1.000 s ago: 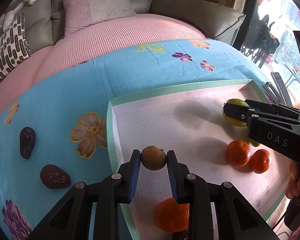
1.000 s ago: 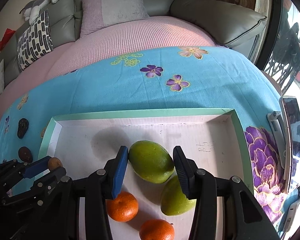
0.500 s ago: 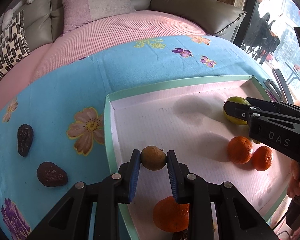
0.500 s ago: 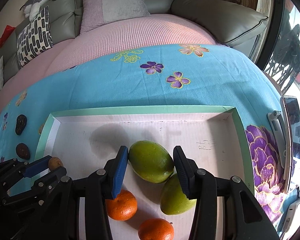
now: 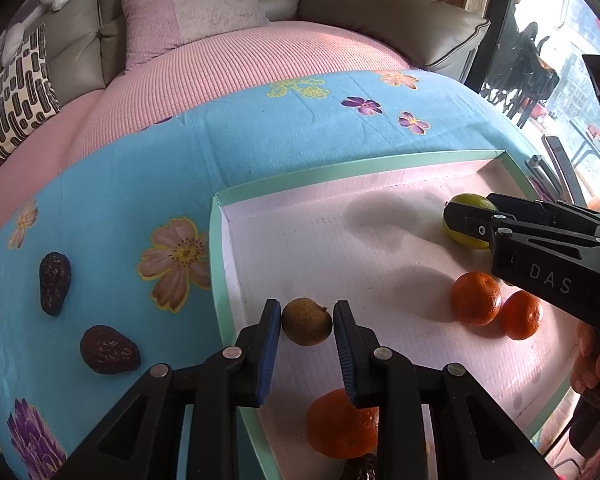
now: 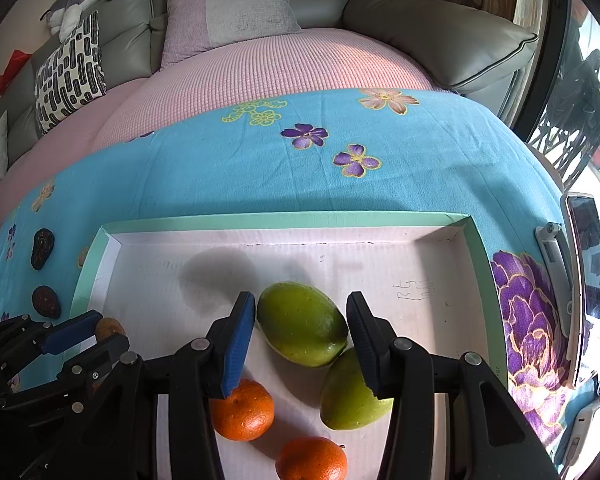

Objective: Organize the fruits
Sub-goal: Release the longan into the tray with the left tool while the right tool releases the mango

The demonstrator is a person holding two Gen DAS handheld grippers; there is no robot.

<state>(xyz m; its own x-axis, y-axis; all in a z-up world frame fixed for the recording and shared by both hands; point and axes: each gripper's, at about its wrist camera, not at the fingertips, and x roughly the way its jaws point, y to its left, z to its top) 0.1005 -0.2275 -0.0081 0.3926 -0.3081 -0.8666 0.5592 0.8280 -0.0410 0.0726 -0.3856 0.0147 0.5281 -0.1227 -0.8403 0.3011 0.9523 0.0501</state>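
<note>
Over the tray (image 5: 218, 264) | little changed from a second ago | left tool (image 5: 307, 322) still pinches small brown fruit (image 5: 307, 321) near tray's left wall | right tool (image 6: 301, 322) straddles mango (image 6: 302, 323), grip uncertain, above oranges (image 6: 242, 410).

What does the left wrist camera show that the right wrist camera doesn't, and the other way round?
Only the left wrist view: a third orange tangerine beneath the left gripper, and fingers holding the right gripper's handle.

Only the right wrist view: a second green mango and a white phone.

Both: the green-rimmed tray, the small brown round fruit the left gripper holds, the green mango in the right gripper, two dark wrinkled fruits.
</note>
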